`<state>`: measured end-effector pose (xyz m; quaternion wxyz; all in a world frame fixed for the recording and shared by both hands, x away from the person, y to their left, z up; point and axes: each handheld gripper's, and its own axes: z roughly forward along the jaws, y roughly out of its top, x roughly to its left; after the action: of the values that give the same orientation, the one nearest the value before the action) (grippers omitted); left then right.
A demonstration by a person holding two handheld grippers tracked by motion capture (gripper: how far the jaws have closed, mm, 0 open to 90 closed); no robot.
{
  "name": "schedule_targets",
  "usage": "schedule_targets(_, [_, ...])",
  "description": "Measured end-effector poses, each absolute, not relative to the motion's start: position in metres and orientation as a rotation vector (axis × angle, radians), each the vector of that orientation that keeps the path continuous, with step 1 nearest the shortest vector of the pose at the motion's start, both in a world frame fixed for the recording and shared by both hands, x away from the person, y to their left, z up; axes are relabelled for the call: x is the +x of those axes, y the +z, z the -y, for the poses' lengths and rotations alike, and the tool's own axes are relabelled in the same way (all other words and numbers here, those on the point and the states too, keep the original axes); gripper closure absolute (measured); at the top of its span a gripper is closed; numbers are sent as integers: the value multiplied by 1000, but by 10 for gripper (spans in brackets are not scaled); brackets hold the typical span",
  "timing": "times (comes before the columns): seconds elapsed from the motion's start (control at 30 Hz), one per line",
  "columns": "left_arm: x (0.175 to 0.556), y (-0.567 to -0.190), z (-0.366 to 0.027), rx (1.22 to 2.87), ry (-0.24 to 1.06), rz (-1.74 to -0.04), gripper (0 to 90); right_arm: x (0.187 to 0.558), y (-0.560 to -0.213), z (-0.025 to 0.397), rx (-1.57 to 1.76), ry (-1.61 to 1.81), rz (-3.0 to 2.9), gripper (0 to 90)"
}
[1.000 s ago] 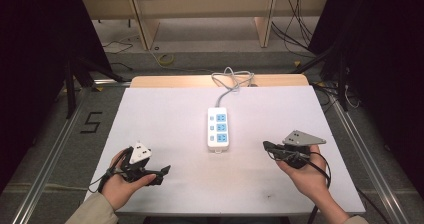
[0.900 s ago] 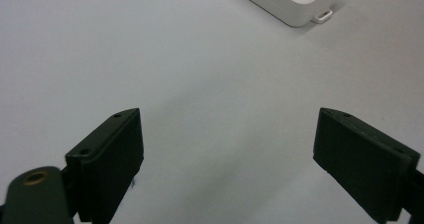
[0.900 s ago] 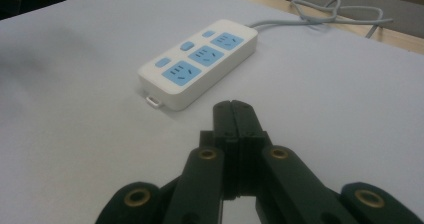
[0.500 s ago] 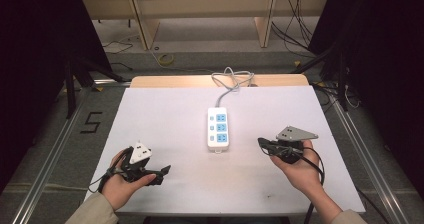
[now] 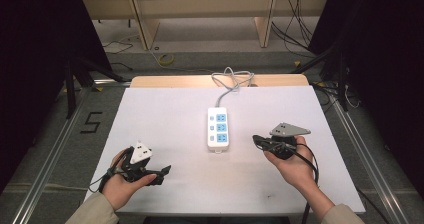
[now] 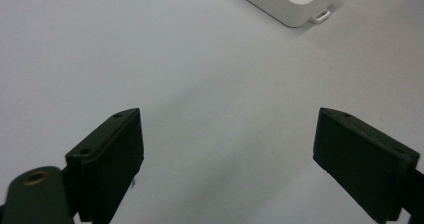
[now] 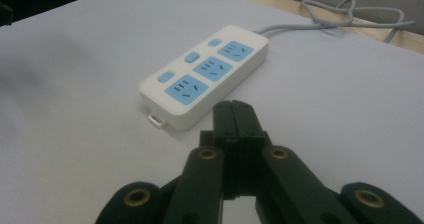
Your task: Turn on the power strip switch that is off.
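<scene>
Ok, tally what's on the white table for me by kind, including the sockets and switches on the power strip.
Power strip: 1
Blue sockets on it: 3
Blue switches on it: 3
Grey cable: 1
Handheld claws: 2, the left claw open, the right claw shut on nothing
Total: 10

The power strip (image 5: 218, 129) is white with light-blue sockets and switches, its cord (image 5: 231, 79) grey.

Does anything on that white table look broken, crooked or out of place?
Nothing stands out. The power strip lies flat and straight mid-table, intact, its cord looped at the far edge. The left tongs are open, the right tongs shut, both empty.
</scene>
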<state>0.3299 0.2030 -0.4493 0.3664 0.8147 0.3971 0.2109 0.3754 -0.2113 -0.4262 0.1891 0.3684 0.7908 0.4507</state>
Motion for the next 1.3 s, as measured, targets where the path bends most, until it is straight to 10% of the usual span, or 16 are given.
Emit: schedule_targets(1.3, [330, -450, -201, 2096, 539, -1011, 126, 402, -426, 174, 989, 1227, -2271, 900])
